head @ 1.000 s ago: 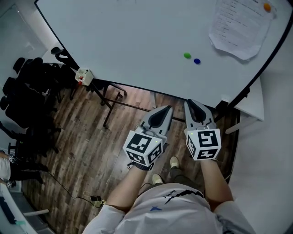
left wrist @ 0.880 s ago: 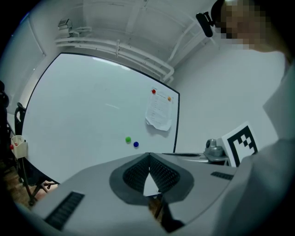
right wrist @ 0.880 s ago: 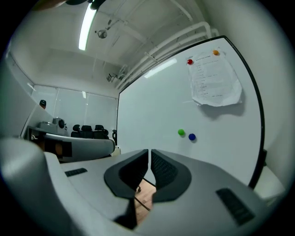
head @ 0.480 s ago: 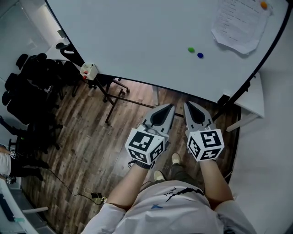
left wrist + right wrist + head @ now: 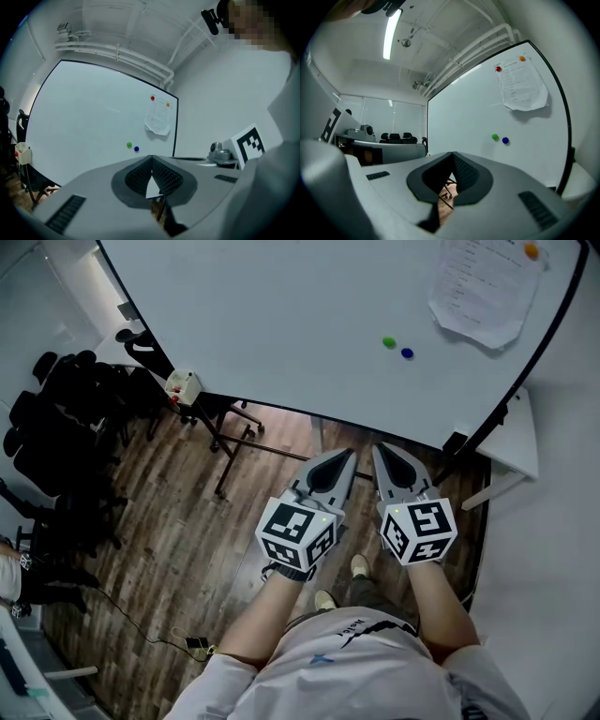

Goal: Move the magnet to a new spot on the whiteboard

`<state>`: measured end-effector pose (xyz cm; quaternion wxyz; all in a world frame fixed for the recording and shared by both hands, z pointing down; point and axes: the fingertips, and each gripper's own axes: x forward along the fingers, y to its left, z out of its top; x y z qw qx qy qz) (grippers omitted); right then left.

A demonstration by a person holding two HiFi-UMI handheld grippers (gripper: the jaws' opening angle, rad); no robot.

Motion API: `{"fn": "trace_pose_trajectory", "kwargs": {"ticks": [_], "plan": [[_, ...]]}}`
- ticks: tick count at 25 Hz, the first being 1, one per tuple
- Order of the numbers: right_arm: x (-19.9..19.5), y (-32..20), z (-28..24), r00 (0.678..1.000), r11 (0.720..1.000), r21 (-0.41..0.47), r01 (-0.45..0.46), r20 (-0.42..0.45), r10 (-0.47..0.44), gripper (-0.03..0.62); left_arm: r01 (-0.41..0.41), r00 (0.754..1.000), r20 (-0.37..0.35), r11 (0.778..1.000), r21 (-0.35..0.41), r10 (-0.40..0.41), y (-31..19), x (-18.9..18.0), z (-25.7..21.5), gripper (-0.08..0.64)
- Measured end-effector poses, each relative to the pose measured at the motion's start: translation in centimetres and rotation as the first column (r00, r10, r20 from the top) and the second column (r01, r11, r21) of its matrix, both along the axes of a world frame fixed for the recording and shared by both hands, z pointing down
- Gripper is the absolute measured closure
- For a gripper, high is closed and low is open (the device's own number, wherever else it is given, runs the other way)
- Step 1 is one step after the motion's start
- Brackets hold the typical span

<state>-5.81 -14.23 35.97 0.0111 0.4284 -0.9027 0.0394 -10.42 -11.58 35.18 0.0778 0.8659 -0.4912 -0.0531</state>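
The small round green magnet (image 5: 388, 342), near the white whiteboard's (image 5: 281, 324) lower edge, lies ahead of the right gripper (image 5: 380, 448), farther from the left gripper (image 5: 349, 454); both grippers' fingers are together, empty.

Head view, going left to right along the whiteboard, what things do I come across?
small white box → green magnet → blue magnet → paper sheet
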Motion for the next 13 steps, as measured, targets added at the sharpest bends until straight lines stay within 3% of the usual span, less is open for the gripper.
{"fn": "trace_pose_trajectory", "kwargs": {"ticks": [13], "plan": [[-0.39, 0.62, -1.18, 1.0, 1.0, 0.024, 0.012, -0.005, -0.012, 0.578, 0.007, 1.0, -0.012, 1.0, 0.008, -0.007, 0.29, -0.46, -0.91, 0.549]]}}
